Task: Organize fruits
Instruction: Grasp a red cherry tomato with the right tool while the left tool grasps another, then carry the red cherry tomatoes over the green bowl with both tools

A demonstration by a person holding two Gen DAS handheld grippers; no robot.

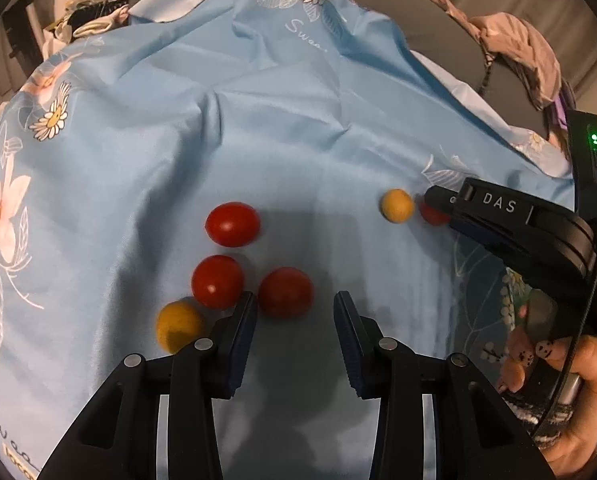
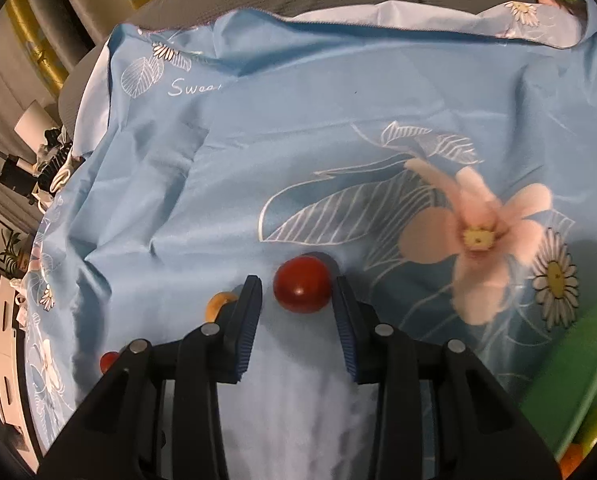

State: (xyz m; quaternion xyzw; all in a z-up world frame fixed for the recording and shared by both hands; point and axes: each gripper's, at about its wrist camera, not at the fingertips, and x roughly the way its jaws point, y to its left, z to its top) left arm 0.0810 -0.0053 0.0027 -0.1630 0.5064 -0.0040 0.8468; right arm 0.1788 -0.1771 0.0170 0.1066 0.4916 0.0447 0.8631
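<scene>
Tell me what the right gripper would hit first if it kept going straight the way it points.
Most likely the round red tomato between the right gripper's fingertips; behind it lies only the light blue floral cloth. Whether the pads touch it is unclear.

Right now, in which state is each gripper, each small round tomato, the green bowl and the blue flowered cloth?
Left gripper: open, nothing gripped.
Right gripper: open around one red tomato, not clamped.
Three other red tomatoes: loose on the cloth, close together.
Two yellow tomatoes: loose, far apart.
Green bowl: holds some fruit, mostly out of view.
Blue flowered cloth: spread out, wrinkled.
</scene>
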